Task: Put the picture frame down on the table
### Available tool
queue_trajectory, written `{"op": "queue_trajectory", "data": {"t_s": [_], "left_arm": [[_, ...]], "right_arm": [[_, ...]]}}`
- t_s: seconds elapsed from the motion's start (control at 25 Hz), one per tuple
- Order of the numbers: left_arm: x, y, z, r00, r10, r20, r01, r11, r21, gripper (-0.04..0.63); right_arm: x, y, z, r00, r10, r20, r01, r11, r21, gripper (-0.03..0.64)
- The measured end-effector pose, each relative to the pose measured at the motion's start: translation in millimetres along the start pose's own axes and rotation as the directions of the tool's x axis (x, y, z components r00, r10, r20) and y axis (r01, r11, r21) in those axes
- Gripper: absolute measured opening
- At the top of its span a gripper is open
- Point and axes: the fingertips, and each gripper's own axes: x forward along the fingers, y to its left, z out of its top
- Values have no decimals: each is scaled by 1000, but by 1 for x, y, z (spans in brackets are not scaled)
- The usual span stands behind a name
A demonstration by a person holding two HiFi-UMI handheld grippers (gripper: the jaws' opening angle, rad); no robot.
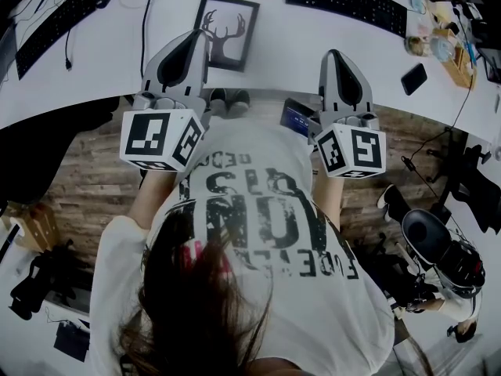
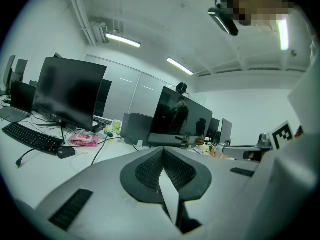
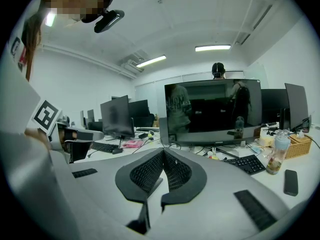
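Close to the near edge of the desk (image 1: 286, 49), the picture frame (image 1: 225, 31) seems to lie flat, face up, just beside the left gripper (image 1: 197, 36). That gripper and the right gripper (image 1: 333, 55) are both closed on nothing. A careless swing of the left one could knock the frame off that edge. Bare room lies to its right, short of the keyboard (image 1: 344, 0).

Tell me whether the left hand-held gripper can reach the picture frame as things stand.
Probably yes: the picture frame sits on the table right at the left hand-held gripper's tip, nothing between them, though its jaws are shut.
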Motion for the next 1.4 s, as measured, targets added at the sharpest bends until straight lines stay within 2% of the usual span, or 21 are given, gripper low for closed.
{"op": "queue_trajectory", "data": {"t_s": [1.4], "left_arm": [[-6, -3, -5, 1000, -10, -8, 9, 1000, -19, 3]], "right_arm": [[-9, 2, -1, 1000, 13, -7, -13, 1000, -20, 0]]}}
